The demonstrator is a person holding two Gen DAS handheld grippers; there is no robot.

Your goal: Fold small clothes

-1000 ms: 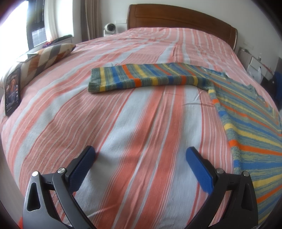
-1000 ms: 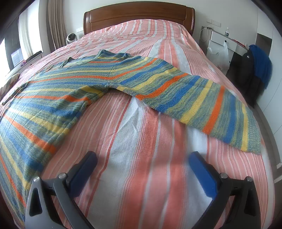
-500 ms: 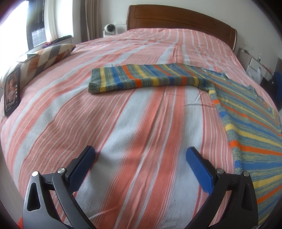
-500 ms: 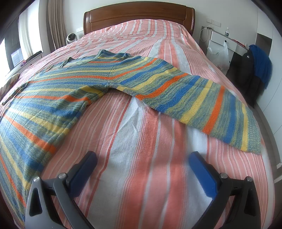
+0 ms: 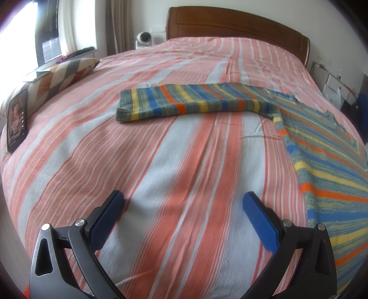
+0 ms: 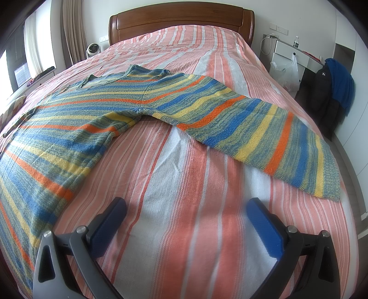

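Sweater (image 6: 142, 108) flat on bedspread (image 6: 184, 179)

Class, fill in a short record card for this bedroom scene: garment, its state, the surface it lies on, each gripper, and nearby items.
garment: multicoloured striped knitted sweater
state: spread flat, both sleeves stretched out sideways, unfolded
surface: bed with pink-and-white striped cover
left gripper: open, holding nothing, above bare cover beside the sweater
right gripper: open, holding nothing, below the right sleeve
nearby: diamond-patterned cushion; black smartphone leaning against it; brown wooden headboard
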